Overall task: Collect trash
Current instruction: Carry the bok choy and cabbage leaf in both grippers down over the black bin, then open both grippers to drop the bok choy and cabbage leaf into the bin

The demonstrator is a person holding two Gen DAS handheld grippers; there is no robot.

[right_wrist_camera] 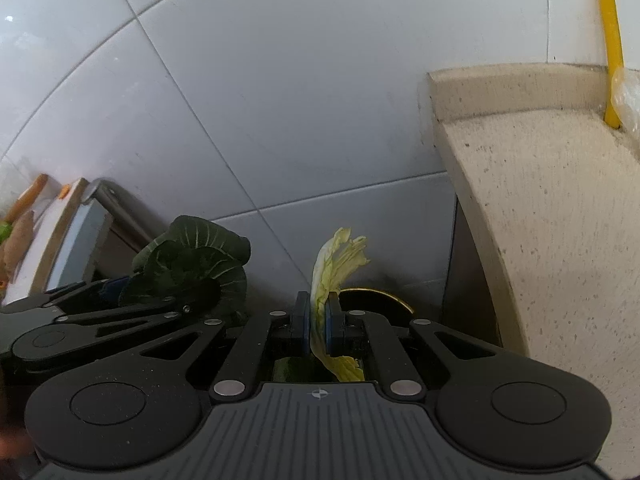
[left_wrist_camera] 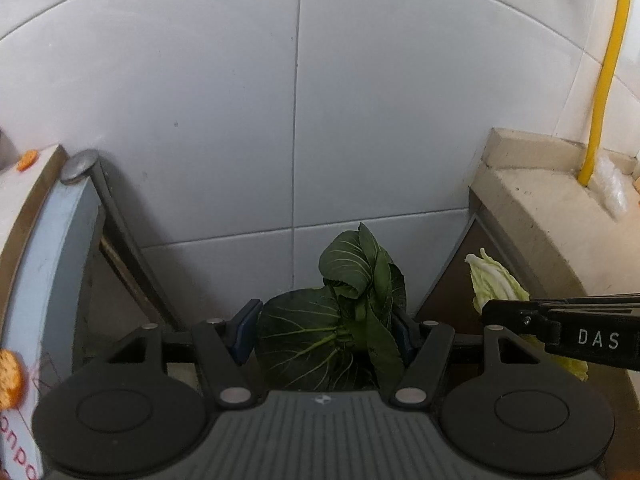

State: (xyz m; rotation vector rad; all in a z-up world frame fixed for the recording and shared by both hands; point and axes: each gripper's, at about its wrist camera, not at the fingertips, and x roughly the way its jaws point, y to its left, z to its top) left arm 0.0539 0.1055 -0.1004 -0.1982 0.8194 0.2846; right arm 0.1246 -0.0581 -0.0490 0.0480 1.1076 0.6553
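Observation:
My left gripper (left_wrist_camera: 326,332) is shut on a bunch of dark green leaves (left_wrist_camera: 344,320) and holds it up in front of the white tiled wall. The same leaves (right_wrist_camera: 192,264) show at the left of the right wrist view, in the left gripper (right_wrist_camera: 120,292). My right gripper (right_wrist_camera: 318,320) is shut on a pale yellow-green cabbage leaf (right_wrist_camera: 336,264), held upright. In the left wrist view that cabbage leaf (left_wrist_camera: 496,284) and the right gripper (left_wrist_camera: 500,312) show at the right.
A beige stone counter (right_wrist_camera: 540,216) stands at the right, with a yellow pipe (right_wrist_camera: 610,40) at its back. A table edge (left_wrist_camera: 52,248) with carrot pieces (left_wrist_camera: 10,376) is at the left. A dark round rim (right_wrist_camera: 376,300) lies below the right gripper.

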